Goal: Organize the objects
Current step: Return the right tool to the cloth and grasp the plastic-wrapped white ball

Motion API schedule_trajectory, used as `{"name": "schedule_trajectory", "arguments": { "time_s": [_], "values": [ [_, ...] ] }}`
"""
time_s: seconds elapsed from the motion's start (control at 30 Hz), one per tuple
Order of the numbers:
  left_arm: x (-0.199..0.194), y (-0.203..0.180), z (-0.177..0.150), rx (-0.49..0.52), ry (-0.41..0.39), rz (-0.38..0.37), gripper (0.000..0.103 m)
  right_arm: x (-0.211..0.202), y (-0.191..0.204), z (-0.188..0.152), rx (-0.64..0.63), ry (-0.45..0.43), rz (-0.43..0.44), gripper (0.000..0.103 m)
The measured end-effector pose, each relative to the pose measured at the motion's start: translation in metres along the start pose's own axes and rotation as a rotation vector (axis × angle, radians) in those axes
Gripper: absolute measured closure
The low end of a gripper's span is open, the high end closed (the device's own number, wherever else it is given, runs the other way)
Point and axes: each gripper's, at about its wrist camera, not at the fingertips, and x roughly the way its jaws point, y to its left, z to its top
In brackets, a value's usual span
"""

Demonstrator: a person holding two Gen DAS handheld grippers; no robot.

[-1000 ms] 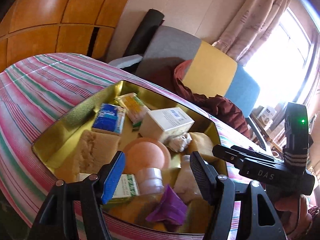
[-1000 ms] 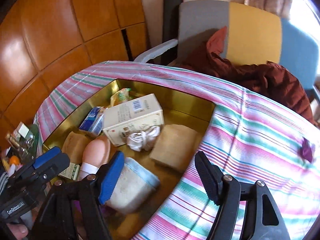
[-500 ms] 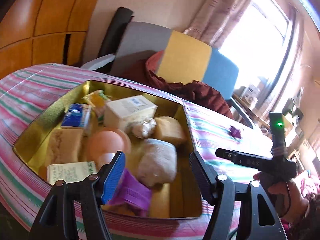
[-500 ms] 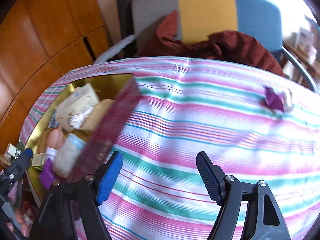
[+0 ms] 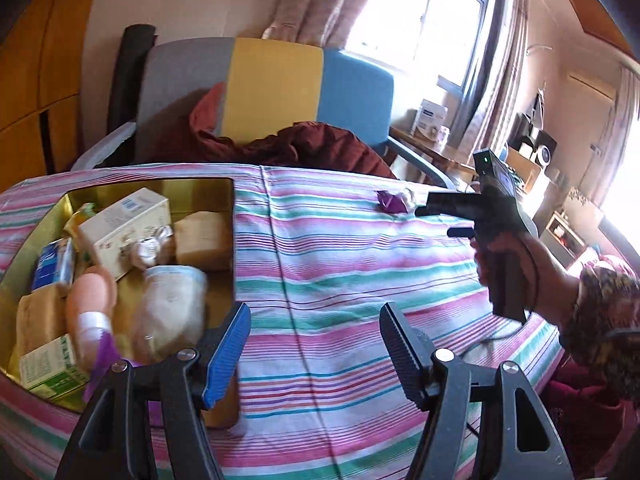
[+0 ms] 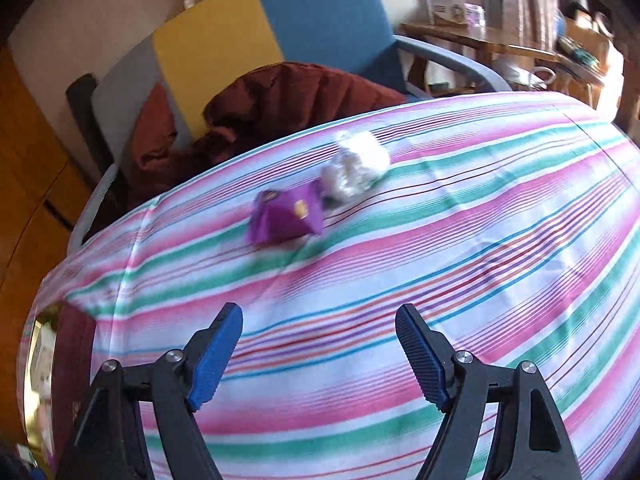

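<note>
Left gripper (image 5: 314,346): jaws apart, nothing between them, hanging over the striped cloth (image 5: 360,280) just right of the tin (image 5: 24,240).
Right gripper (image 6: 318,354): empty; its jaws have just been opening further, with only cloth between them. It points toward two loose items.
Purple packet (image 6: 286,216): on the cloth, well apart from the tin, touching or just beside the clear wrapper (image 6: 356,164).
Tin: gold inside, already crowded with a white box (image 5: 120,224), a pale bag (image 5: 168,312), blocks and a pink bottle (image 5: 90,300).
Likely step: reaching for the packet to carry it to the tin.
Risk, grasp: packet and wrapper lie so close that the jaws may catch both, or nudge one away.
Risk, cloth: soft fabric may bunch up between the pads on a low approach.
Risk, placing: little bare floor is left in the tin; a dropped packet may rest on other items and slide.
</note>
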Motion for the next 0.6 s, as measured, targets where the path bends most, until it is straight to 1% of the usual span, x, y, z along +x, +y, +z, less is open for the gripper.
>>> {"name": "schedule_trajectory", "arguments": {
  "time_s": [0.03,0.1,0.23,0.4,0.47,0.6],
  "values": [
    [0.004,-0.002,0.001,0.006,0.01,-0.005,0.035,0.003,-0.005,0.008,0.009,-0.01,-0.011,0.023],
    [0.012,-0.008,0.002,0.015,0.032,-0.007,0.035,0.01,-0.005,0.025,-0.017,-0.032,-0.04,0.023],
    [0.023,-0.011,0.004,0.021,0.068,-0.004,0.035,0.03,0.002,0.058,-0.051,-0.062,-0.055,0.023],
    [0.031,-0.01,0.006,0.021,0.095,0.016,0.035,0.063,0.01,0.084,-0.081,-0.054,-0.077,0.024],
    [0.033,-0.01,0.007,0.021,0.1,0.018,0.035,0.071,0.013,0.087,-0.105,-0.055,-0.084,0.027],
    [0.04,-0.014,0.011,0.032,0.108,0.012,0.035,0.083,0.008,0.086,-0.114,-0.03,-0.067,0.045]
  ]
}}
